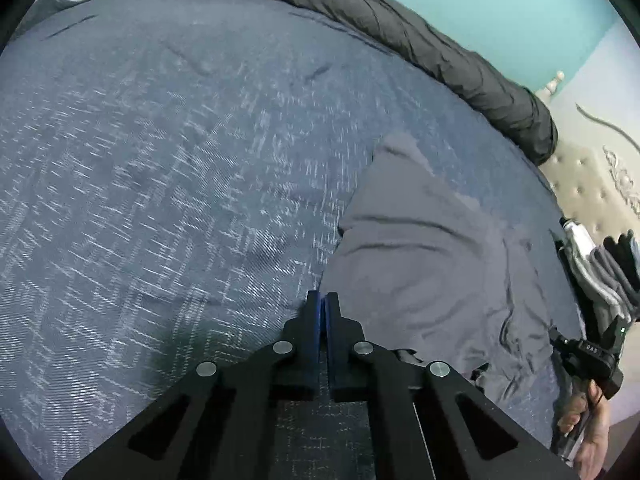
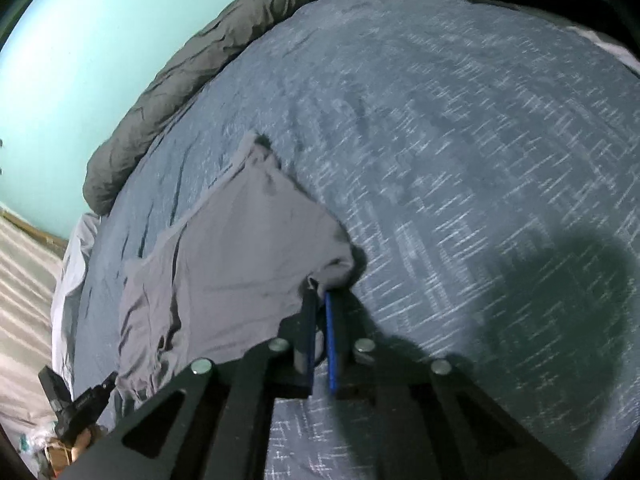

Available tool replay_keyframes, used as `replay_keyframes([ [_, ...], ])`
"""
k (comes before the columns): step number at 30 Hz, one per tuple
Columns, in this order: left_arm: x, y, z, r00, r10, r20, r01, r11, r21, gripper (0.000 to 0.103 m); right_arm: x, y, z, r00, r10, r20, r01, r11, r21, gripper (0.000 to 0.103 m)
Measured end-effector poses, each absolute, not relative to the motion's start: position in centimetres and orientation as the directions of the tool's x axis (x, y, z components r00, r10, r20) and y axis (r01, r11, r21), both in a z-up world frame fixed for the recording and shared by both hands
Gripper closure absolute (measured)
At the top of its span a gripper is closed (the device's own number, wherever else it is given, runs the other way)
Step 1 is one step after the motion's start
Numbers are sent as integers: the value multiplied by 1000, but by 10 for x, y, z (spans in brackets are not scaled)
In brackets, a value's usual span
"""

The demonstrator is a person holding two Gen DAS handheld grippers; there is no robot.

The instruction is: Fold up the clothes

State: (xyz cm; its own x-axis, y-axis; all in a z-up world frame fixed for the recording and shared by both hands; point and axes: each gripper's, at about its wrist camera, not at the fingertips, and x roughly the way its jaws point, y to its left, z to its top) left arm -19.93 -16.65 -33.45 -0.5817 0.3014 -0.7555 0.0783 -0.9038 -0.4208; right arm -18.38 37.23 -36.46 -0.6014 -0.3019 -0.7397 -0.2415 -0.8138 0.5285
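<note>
- jaws: left gripper (image 1: 322, 300) pressed together on nothing, held over the bedspread (image 1: 160, 180) just beside the garment's edge; right gripper (image 2: 320, 292) nipped on a bunched corner of the garment (image 2: 240, 248).
- garment is laid partly flat and creased near the bed's corner, with one corner lifted, likely so it can be carried over for a fold.
- stage is not settled by this scene.

My right tool (image 2: 320, 292) hid the grey shirt's (image 2: 240, 248) corner; the bed (image 2: 460, 160) pattern looked smeared, and the clothes pile (image 1: 612, 272) got cut off.
</note>
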Motion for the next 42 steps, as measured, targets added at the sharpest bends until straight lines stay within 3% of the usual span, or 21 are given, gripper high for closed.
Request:
replay_keyframes([
  [11, -213, -209, -337, -606, 269, -749, 149, -886, -439, 101, -177, 398, -362, -637, -244, -731, -296, -799, 524, 101],
  [29, -232, -193, -355, -558, 257, -789, 156, -901, -404, 100, -181, 393, -369, -607, -221, -763, -316, -814, 487, 100],
  [32, -228, -195, -352, -564, 246, -788, 178, -896, -407, 91, -180, 393, -364, -607, -213, -766, -320, -817, 480, 93],
  [36, -205, -201, -334, -593, 178, -786, 216, -904, -368, 77, -168, 396, -351, -619, -178, -765, -327, -827, 457, 69],
  [37, -196, -201, -328, -604, 160, -780, 220, -908, -357, 70, -165, 395, -347, -627, -167, -761, -324, -832, 450, 68],
  [42, -158, -167, -316, -599, 242, -764, 88, -928, -363, 69, -144, 369, -321, -656, -231, -719, -220, -852, 475, 68],
])
